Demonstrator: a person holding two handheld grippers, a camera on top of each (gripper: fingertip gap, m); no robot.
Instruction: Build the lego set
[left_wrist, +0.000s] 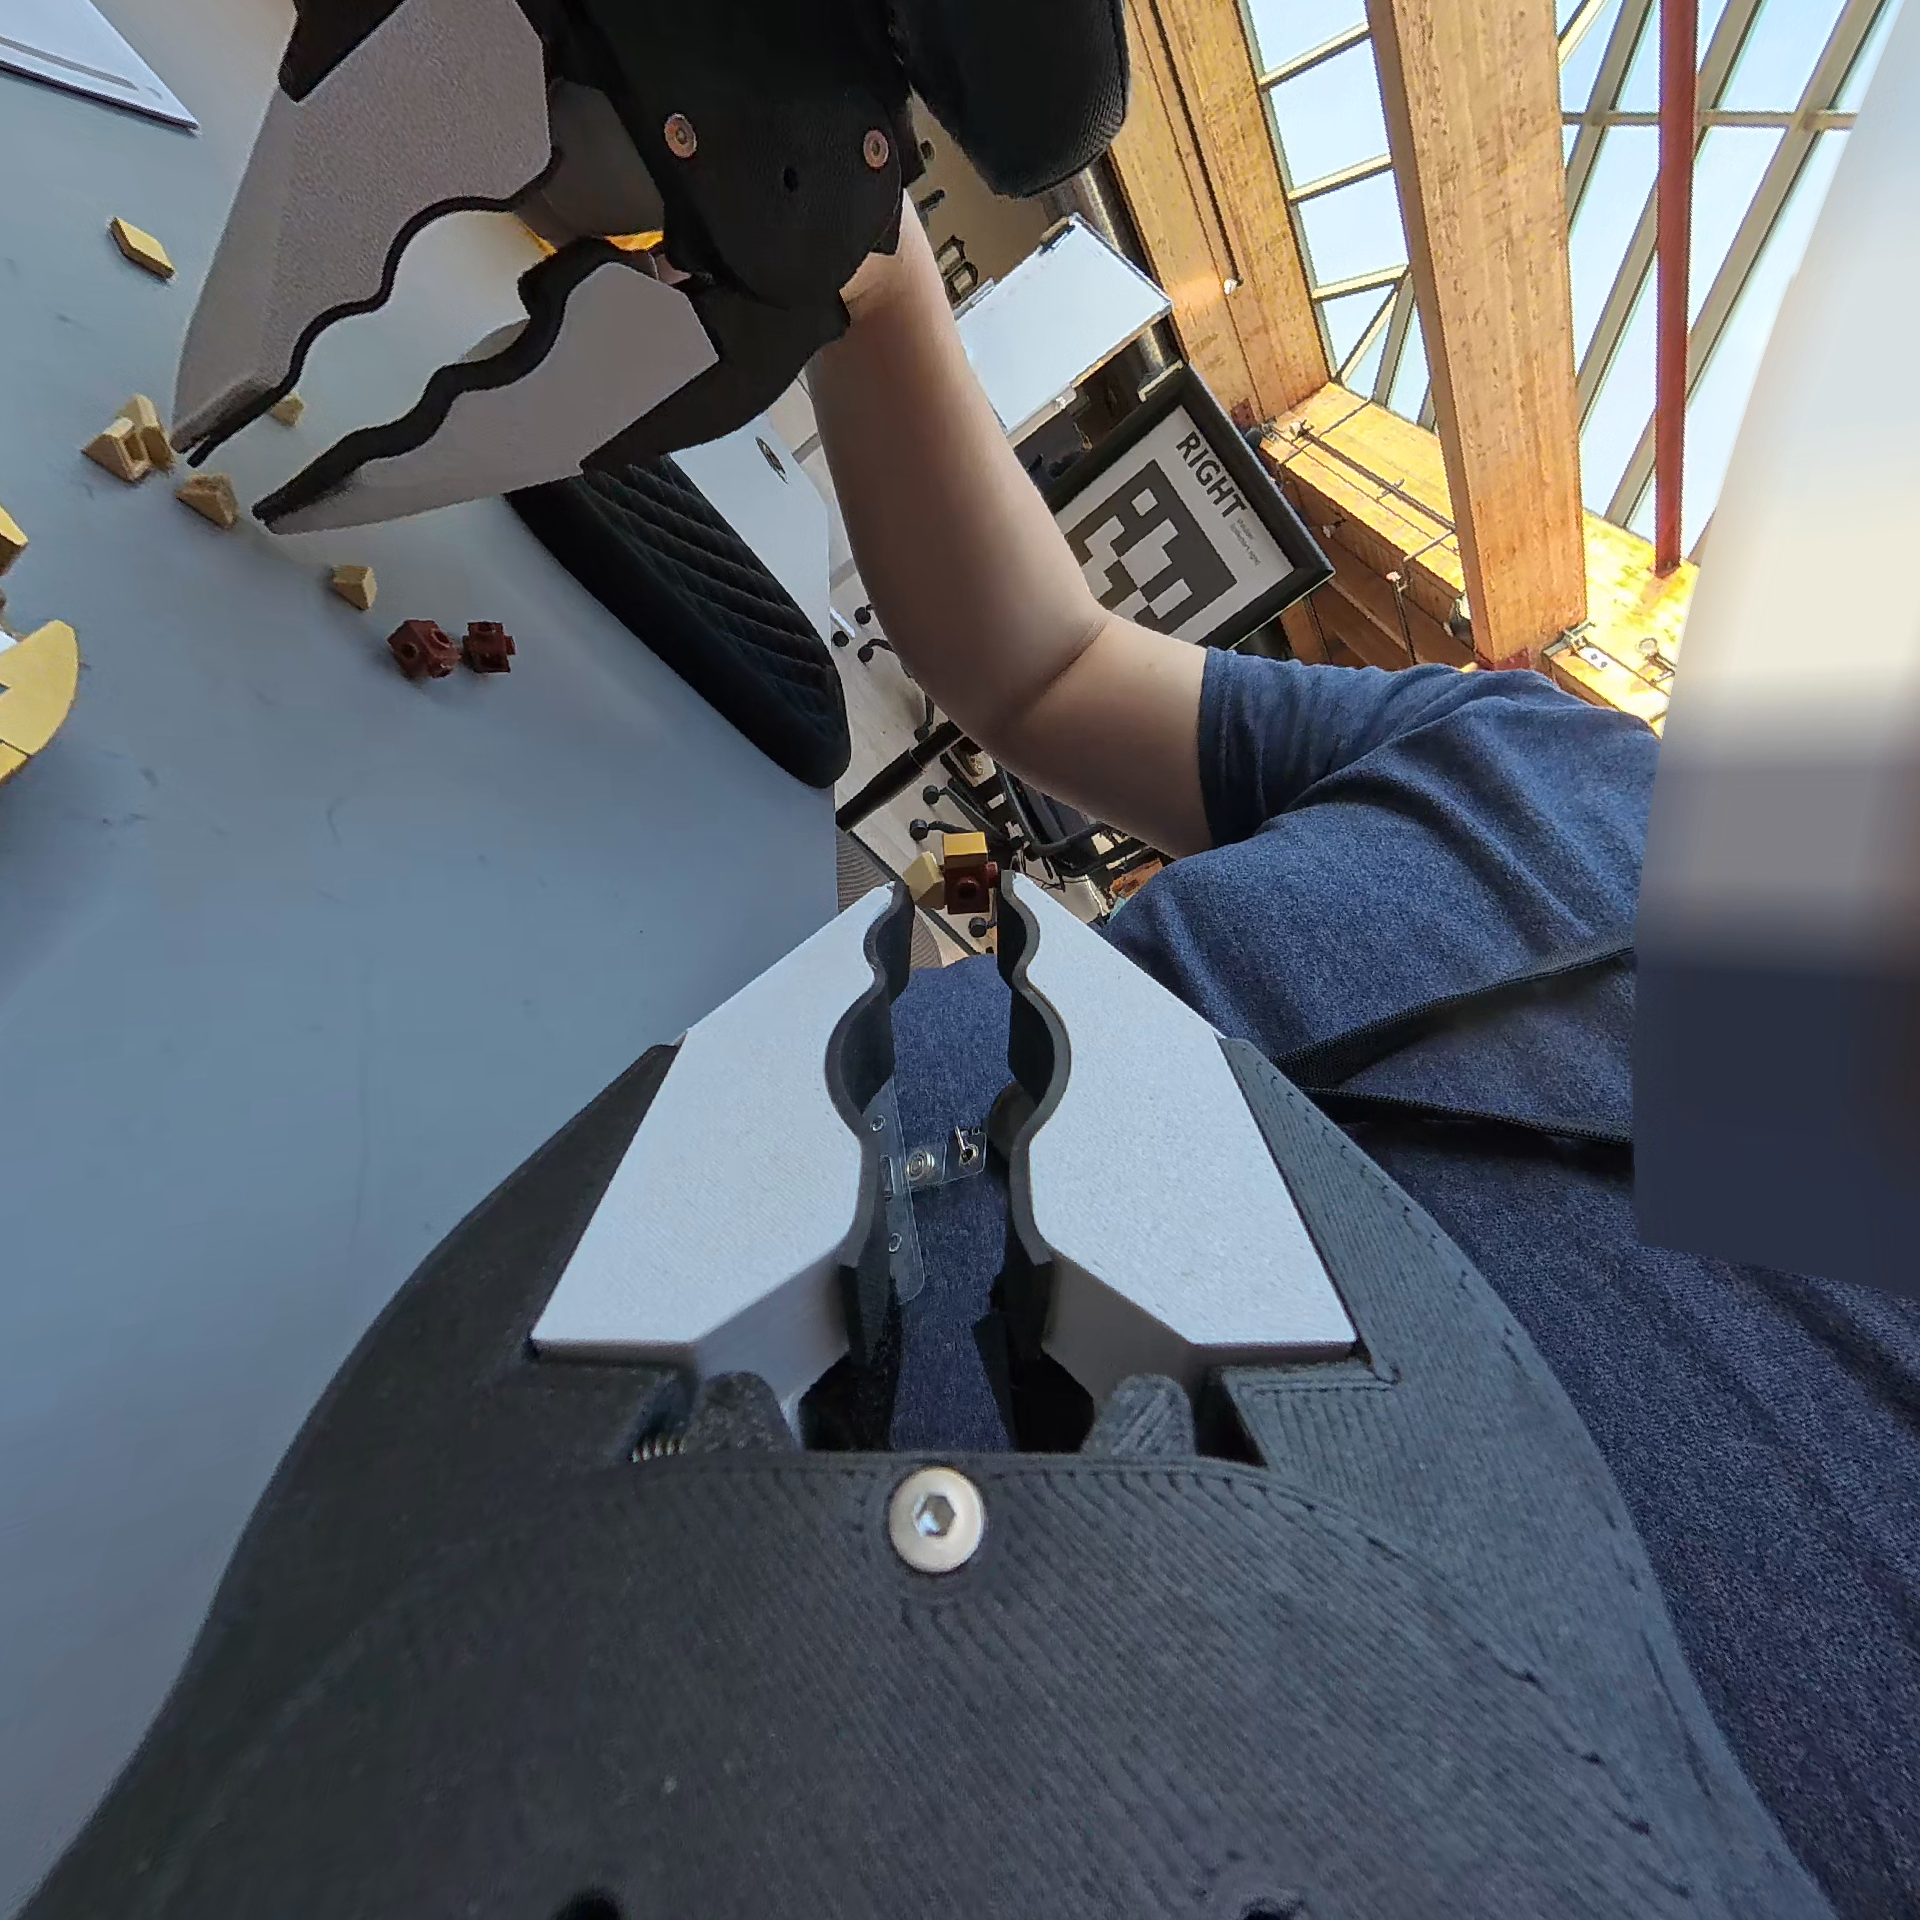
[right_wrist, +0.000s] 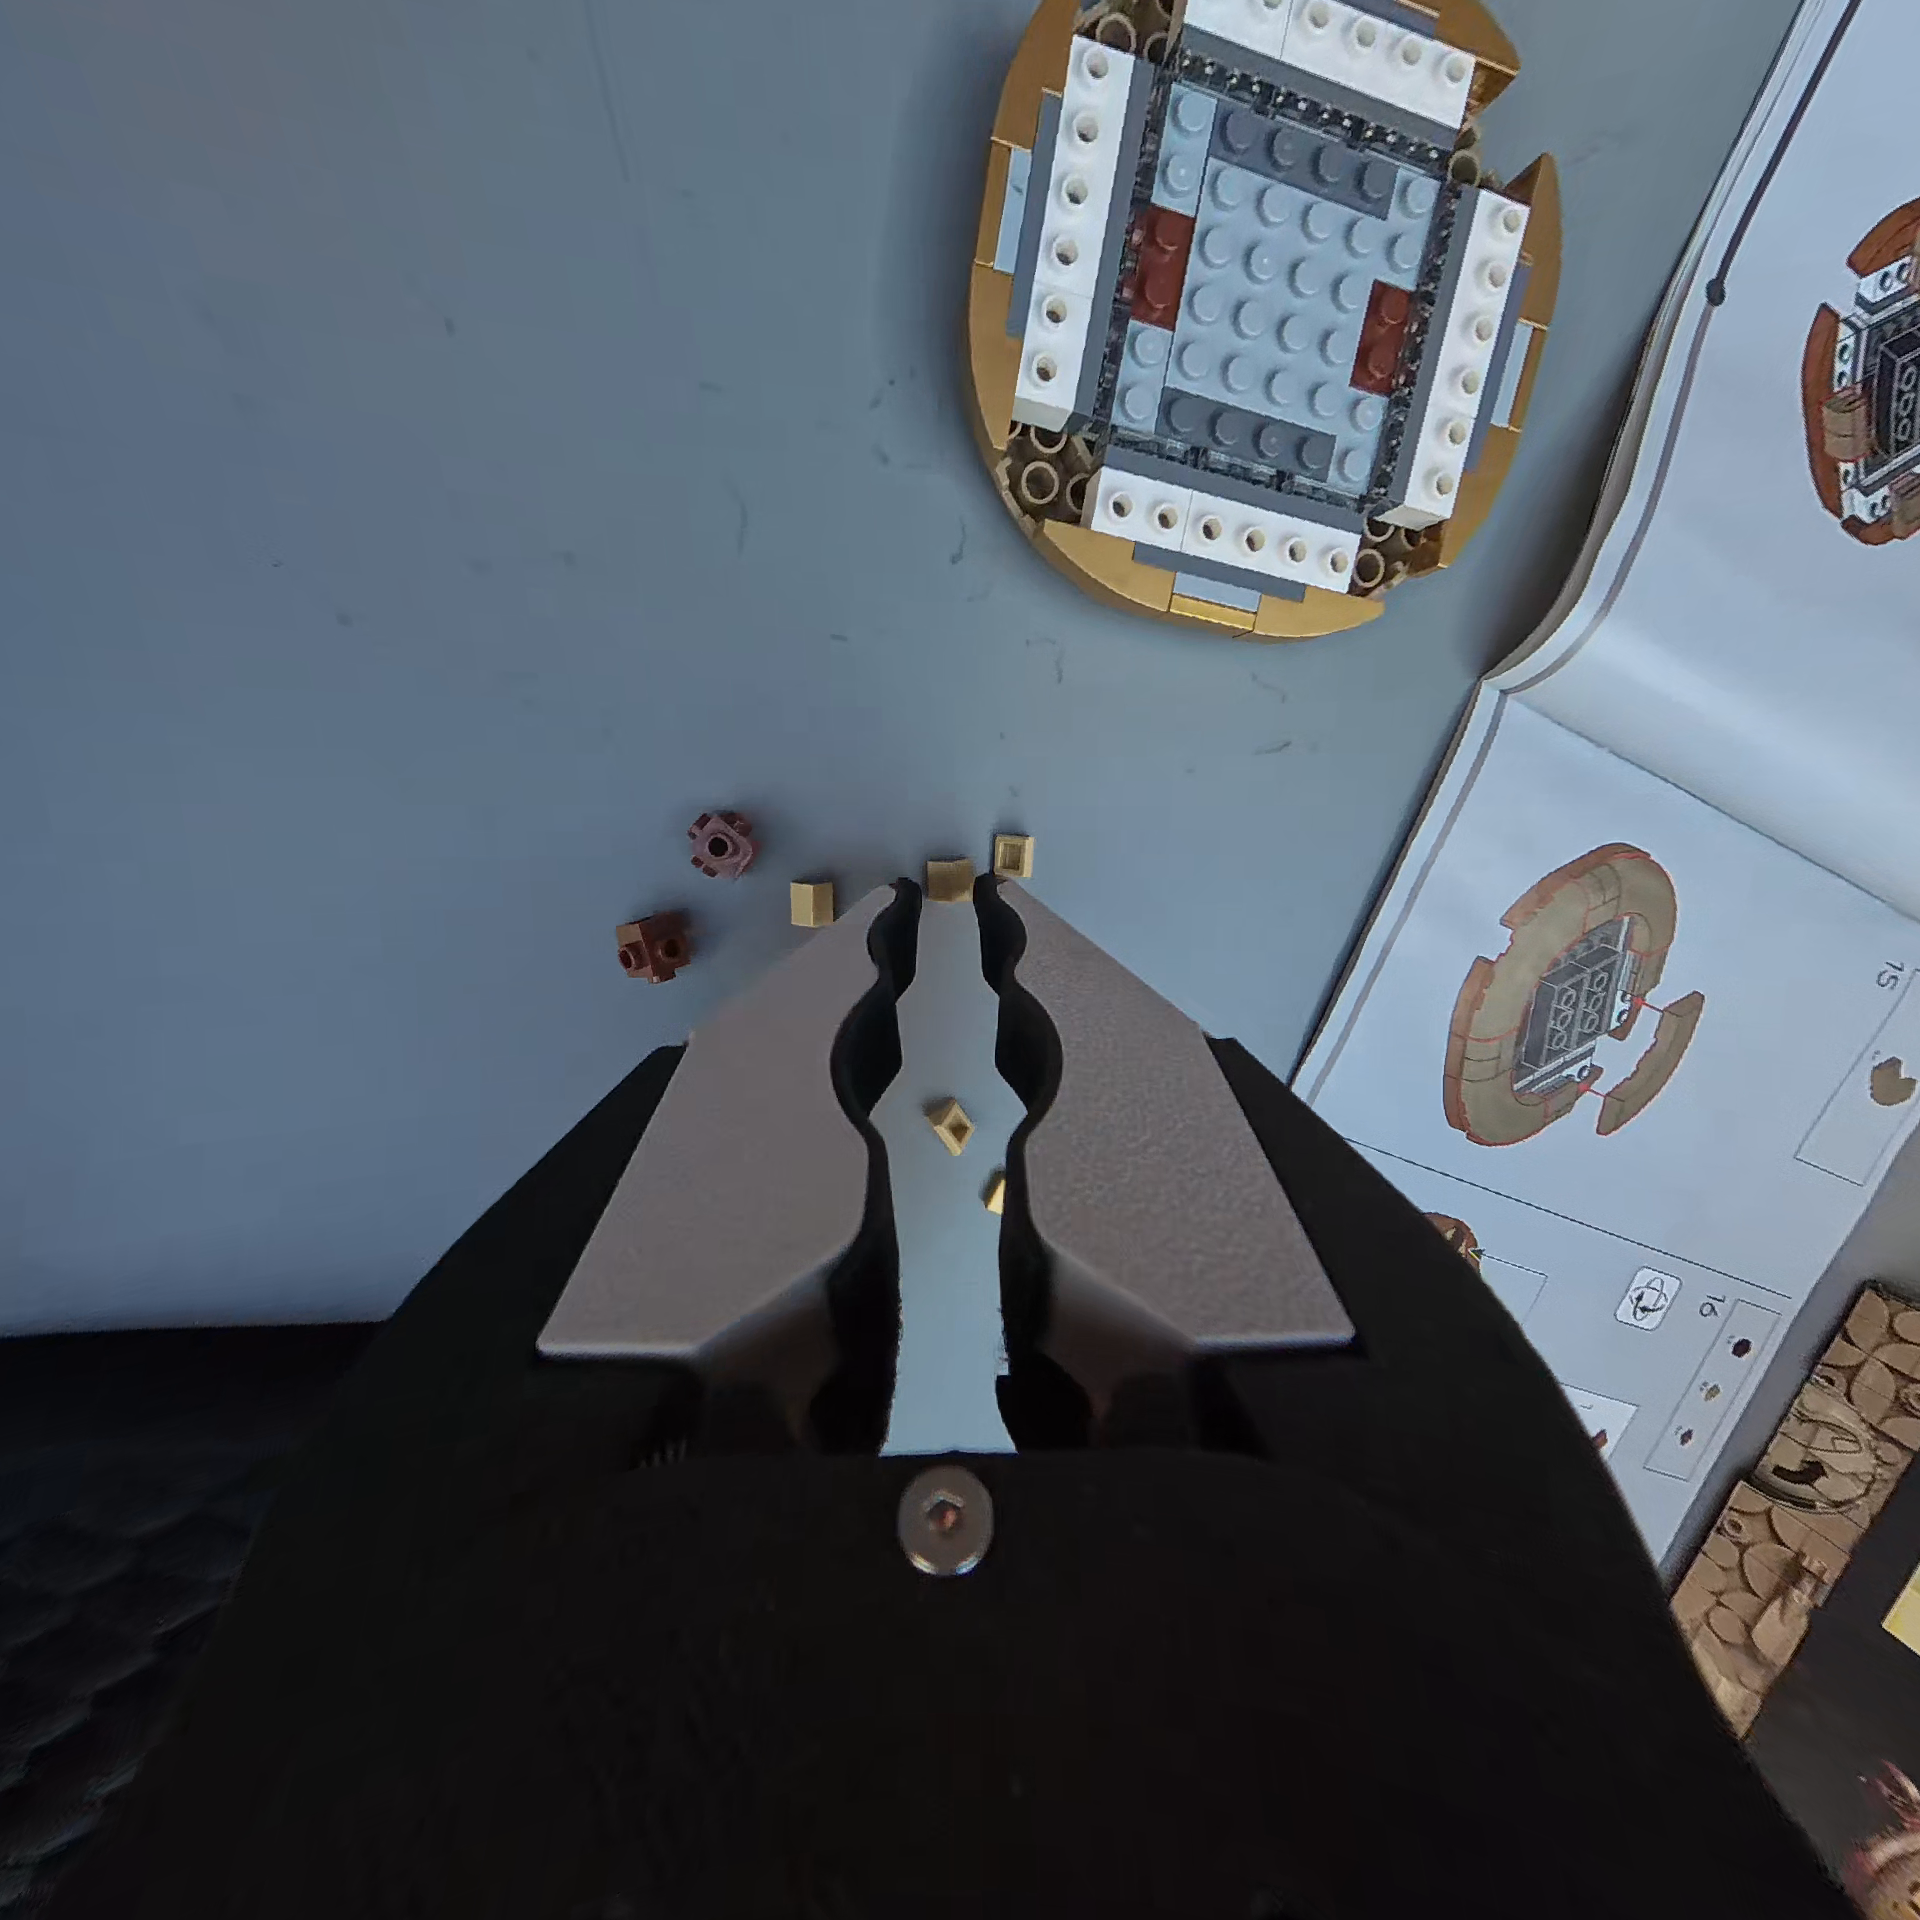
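Note:
My left gripper is shut on a small assembly, a red-brown studded brick with tan pieces on it, held off the table edge in front of a person's blue shirt. My right gripper hovers low over the grey table with its jaws narrowly apart. A small tan piece sits right at its tips. It also shows in the left wrist view above loose tan pieces. The round gold-rimmed model with white, grey and red-brown bricks lies farther ahead.
Two loose red-brown studded bricks and several tan pieces lie around the right gripper's tips. The open instruction booklet lies to the right. A person's arm and a black chair are beyond the table edge. The gap from one gripper's tips to the other's is roughly 15 centimetres.

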